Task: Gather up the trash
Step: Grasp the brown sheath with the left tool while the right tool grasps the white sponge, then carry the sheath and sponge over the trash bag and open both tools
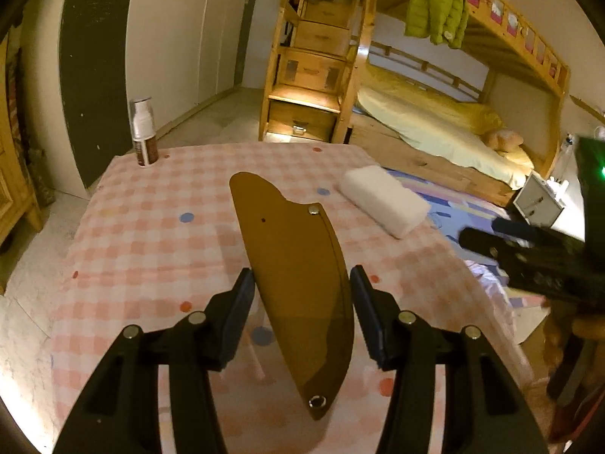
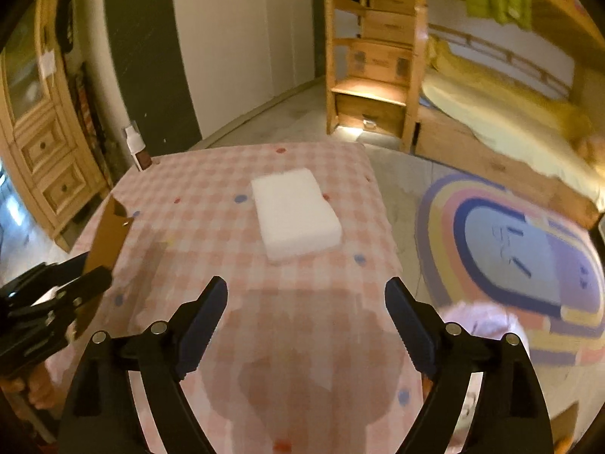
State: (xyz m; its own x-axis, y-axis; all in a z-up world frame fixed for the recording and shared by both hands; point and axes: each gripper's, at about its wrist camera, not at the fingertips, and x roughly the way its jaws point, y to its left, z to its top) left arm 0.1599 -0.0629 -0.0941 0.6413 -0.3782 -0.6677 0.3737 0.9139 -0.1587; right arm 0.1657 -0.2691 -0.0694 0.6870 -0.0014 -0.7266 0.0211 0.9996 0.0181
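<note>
My left gripper (image 1: 302, 283) is shut on a flat brown translucent plastic piece (image 1: 298, 276) with metal rivets, held above the pink checked table (image 1: 151, 234). The same piece (image 2: 107, 238) and the left gripper (image 2: 87, 283) show at the left edge of the right wrist view. A white foam block (image 1: 383, 198) lies on the table to the right; in the right wrist view the foam block (image 2: 295, 213) lies ahead of my right gripper (image 2: 306, 299), which is open, empty and above the table (image 2: 302, 340). The right gripper (image 1: 491, 234) shows at the right of the left wrist view.
A white and brown pump bottle (image 1: 143, 132) stands at the table's far left corner (image 2: 136, 147). A wooden bunk bed (image 1: 435, 125) with drawer steps (image 1: 310, 87) is behind. A colourful rug (image 2: 522, 253) lies on the floor right of the table. A wooden cabinet (image 2: 41, 143) stands at left.
</note>
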